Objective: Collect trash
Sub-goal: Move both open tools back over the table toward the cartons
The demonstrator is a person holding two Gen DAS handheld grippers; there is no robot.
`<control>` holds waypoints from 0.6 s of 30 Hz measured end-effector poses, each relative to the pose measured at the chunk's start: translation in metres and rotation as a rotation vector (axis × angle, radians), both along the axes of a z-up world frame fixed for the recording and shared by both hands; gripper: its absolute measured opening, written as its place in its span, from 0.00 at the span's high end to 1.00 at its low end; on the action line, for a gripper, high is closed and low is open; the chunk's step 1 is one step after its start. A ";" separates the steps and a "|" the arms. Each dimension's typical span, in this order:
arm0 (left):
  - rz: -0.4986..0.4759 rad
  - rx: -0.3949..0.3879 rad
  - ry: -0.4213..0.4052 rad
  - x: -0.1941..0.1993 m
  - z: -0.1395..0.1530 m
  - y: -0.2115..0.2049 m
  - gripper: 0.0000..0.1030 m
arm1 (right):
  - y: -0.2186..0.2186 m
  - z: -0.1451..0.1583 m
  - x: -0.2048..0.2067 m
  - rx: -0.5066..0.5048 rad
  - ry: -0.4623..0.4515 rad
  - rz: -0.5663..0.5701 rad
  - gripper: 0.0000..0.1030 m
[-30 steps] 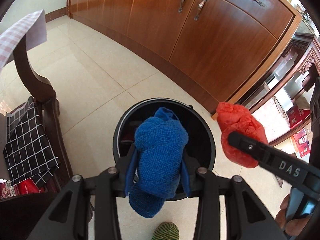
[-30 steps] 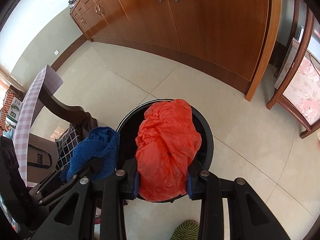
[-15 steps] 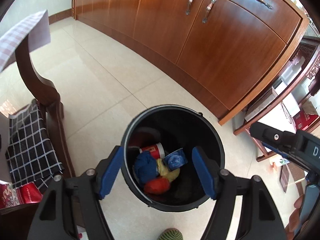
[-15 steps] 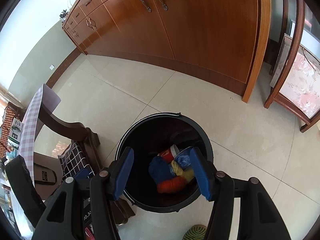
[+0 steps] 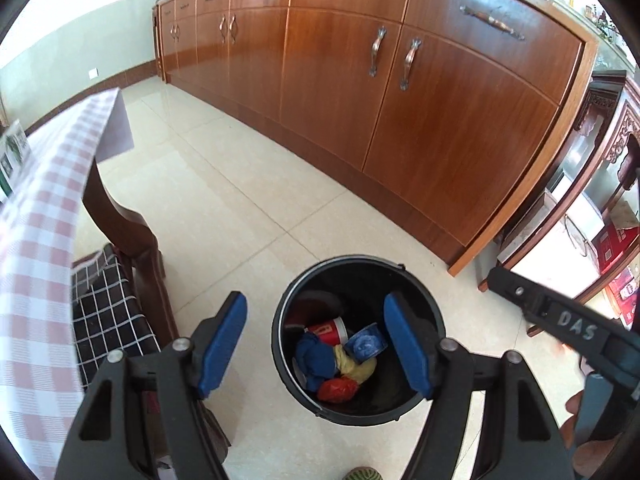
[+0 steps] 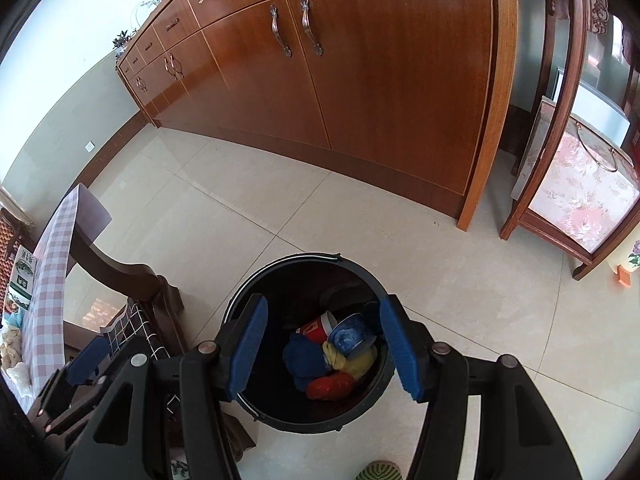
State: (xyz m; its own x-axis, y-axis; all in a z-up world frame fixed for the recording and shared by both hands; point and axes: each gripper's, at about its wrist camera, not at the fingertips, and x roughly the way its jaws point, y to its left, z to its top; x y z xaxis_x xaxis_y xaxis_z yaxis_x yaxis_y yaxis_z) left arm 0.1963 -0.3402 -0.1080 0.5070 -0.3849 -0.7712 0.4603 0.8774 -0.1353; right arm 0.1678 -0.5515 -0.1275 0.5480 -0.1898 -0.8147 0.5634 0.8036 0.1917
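A black round bin stands on the tiled floor, also in the right wrist view. Inside lie a blue cloth, a red plastic bag, a red cup, a blue crumpled piece and a yellow piece. The same trash shows in the right wrist view: blue cloth, red bag. My left gripper is open and empty above the bin. My right gripper is open and empty above it too.
A table with a pink checked cloth and a chair with a black checked cushion stand at the left. Brown wooden cabinets run along the back. A wooden stool with a floral seat stands at the right.
Both grippers opened and dropped the blue cloth and the red bag into the bin. Both have since risen higher above it.
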 end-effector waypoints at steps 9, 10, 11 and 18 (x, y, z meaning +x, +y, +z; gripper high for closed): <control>0.057 -0.048 -0.088 -0.006 0.052 0.037 0.27 | 0.026 0.036 0.000 -0.052 -0.113 0.052 0.30; 0.069 -0.052 -0.098 -0.007 0.057 0.044 0.27 | 0.031 0.040 0.001 -0.053 -0.125 0.065 0.30; 0.080 -0.053 -0.107 -0.008 0.061 0.048 0.27 | 0.038 0.044 0.003 -0.057 -0.137 0.082 0.30; 0.167 -0.055 -0.150 -0.005 0.083 0.096 0.26 | 0.094 0.070 0.017 -0.092 -0.230 0.212 0.30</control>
State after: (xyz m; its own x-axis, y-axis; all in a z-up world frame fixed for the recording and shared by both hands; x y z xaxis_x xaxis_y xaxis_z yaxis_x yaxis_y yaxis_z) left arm 0.1914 -0.2444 -0.0248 0.6748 -0.3254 -0.6624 0.3283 0.9362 -0.1256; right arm 0.1845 -0.4573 -0.0573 0.7507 -0.1185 -0.6500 0.3316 0.9185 0.2156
